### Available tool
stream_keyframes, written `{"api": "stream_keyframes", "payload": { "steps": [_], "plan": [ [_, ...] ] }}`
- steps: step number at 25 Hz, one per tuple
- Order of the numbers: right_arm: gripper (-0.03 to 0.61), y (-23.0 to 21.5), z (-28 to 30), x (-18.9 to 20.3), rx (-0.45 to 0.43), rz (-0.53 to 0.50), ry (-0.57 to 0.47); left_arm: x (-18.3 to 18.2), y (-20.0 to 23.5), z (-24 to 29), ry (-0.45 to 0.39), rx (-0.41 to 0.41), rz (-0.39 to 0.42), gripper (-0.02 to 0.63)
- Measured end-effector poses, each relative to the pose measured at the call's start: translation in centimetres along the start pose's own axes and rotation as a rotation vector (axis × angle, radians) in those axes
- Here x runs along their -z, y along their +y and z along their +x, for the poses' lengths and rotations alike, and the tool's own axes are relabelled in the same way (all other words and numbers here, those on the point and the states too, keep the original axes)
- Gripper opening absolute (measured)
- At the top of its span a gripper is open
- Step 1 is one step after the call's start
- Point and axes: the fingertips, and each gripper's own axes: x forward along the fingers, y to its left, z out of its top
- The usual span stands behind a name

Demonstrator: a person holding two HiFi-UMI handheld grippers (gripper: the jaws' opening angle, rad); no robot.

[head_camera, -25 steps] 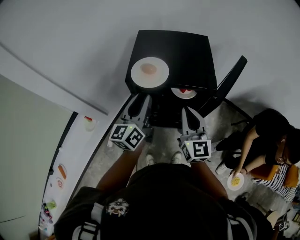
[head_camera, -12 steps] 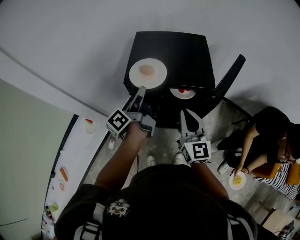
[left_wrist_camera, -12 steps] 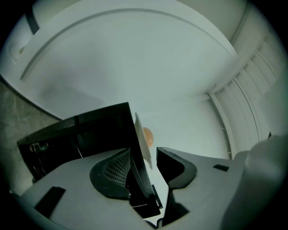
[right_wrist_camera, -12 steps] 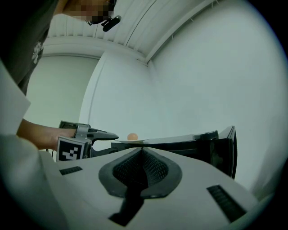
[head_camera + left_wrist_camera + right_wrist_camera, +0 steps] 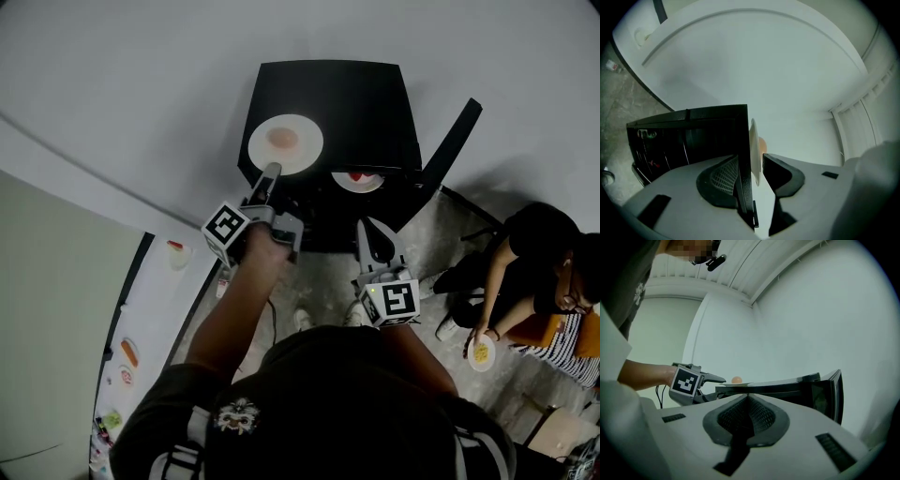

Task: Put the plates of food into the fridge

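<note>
Fingers [image 5: 780, 173] of the left gripper [image 5: 271, 172] stand apart astride the near rim of the pink-food plate [image 5: 305, 152] on top of the black mini fridge [image 5: 366, 103]. The right gripper [image 5: 367, 230] is pressed together, empty. The red-food plate [image 5: 373, 184] sits inside, so the task looks roughly half done.

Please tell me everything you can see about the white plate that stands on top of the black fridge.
The white plate is round, shallow, looks ceramic, and lies flat on the front left of the fridge top. One pinkish piece of food sits at its middle. Its near rim reaches the top's edge, where the left gripper straddles it with open jaws, a gap on one side, not yet clamped.
</note>
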Motion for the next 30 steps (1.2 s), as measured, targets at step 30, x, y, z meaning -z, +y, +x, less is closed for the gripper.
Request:
{"api": "stream_keyframes", "payload": {
  "steps": [30],
  "plan": [
    [0.026,0.7,-0.6,0.5,-0.028,0.009,0.011,2.6,-3.2,-3.4,0.047,0.133,-0.035,0.043]
  ]
}}
